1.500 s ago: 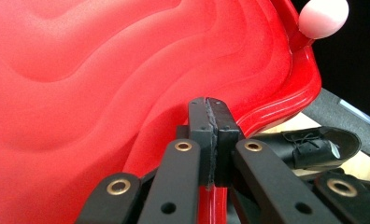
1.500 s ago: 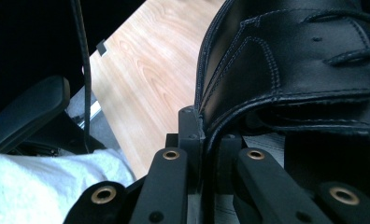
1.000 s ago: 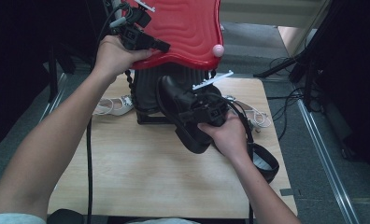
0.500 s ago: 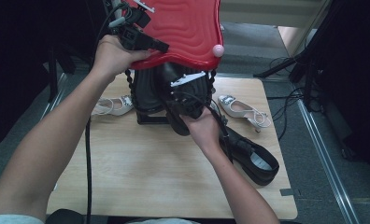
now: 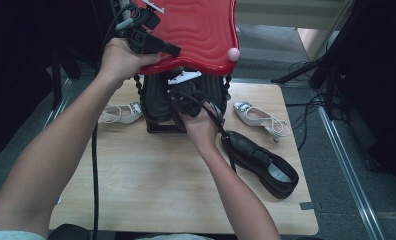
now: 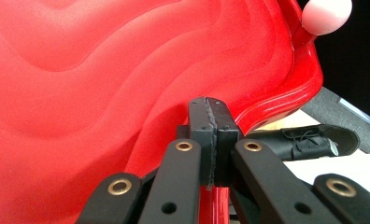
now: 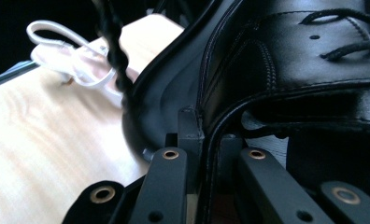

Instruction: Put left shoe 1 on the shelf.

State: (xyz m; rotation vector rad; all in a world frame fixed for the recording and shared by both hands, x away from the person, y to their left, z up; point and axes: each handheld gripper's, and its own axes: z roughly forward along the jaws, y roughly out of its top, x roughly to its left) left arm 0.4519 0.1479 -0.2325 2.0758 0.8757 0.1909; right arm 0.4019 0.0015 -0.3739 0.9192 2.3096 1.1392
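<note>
My left gripper (image 5: 172, 49) is shut on the front edge of a wavy red lid (image 5: 196, 30) and holds it raised; the left gripper view shows the jaws (image 6: 210, 135) pinched on the lid (image 6: 103, 84). Under the lid stands a black box (image 5: 161, 127). My right gripper (image 5: 183, 100) is shut on the collar of a black lace-up shoe (image 5: 158, 100), which sits inside the box opening. In the right gripper view the jaws (image 7: 206, 135) clamp the shoe's (image 7: 290, 60) rim. A second black shoe (image 5: 263, 162) lies on the table at the right.
One white heeled sandal (image 5: 118, 114) lies left of the box, another (image 5: 261, 117) to its right. Twisted black cords (image 5: 227, 85) join lid and box. A pink knob (image 5: 233, 53) sticks out of the lid. The wooden table (image 5: 151, 185) has bare room in front.
My right gripper has carried the black shoe forward from above the table into the box under the lid. The second black shoe now lies uncovered. The left gripper kept the lid up.
</note>
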